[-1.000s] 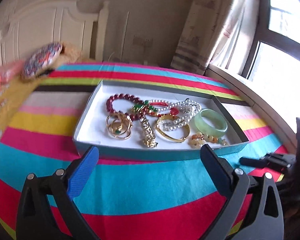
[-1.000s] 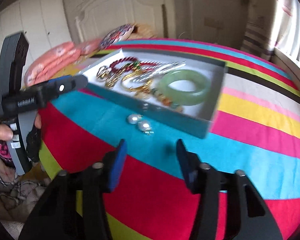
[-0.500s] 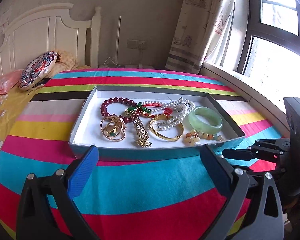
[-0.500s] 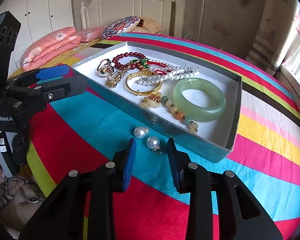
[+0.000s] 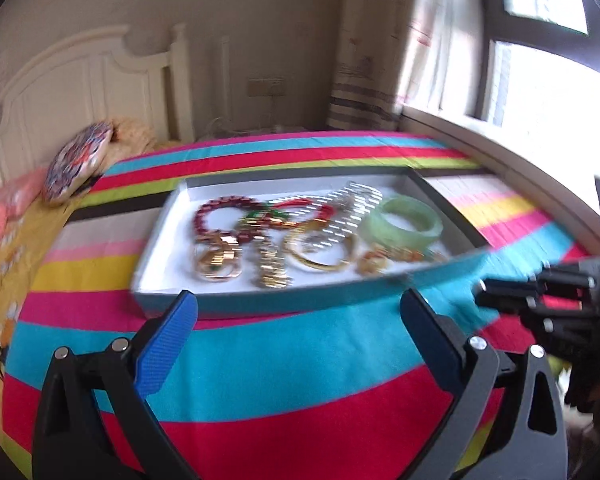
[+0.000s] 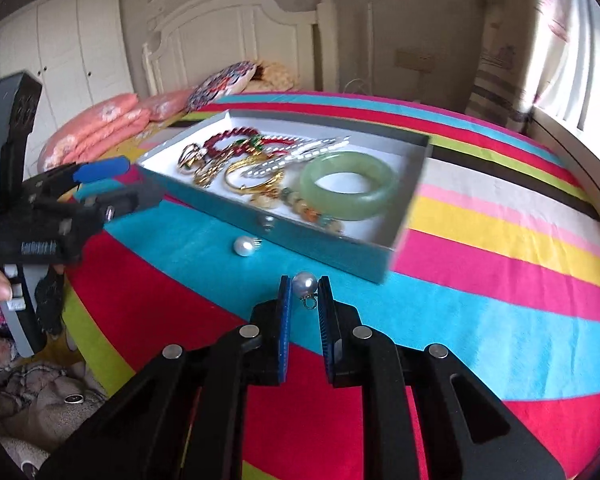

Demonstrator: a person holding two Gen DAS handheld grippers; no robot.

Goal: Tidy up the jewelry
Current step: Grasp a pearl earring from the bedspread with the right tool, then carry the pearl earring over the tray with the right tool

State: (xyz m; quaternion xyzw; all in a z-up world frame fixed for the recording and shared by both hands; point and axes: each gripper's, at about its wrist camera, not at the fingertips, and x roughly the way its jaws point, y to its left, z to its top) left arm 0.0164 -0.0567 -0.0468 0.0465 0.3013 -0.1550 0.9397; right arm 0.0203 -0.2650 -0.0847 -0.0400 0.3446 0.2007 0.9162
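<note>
Pearl earring (image 6: 303,283) sits between the right hand-held gripper (image 6: 304,292) pads, which have just been closing and now pinch it, over the teal stripe of the bed (image 6: 500,320) just before the tray's (image 6: 324,240) near edge. Risk: round, slick pearl could squirt out of the pinch and roll away. Second pearl (image 6: 243,246) lies loose nearby. Left hand-held gripper (image 5: 300,320) is spread, holding nothing.
</note>
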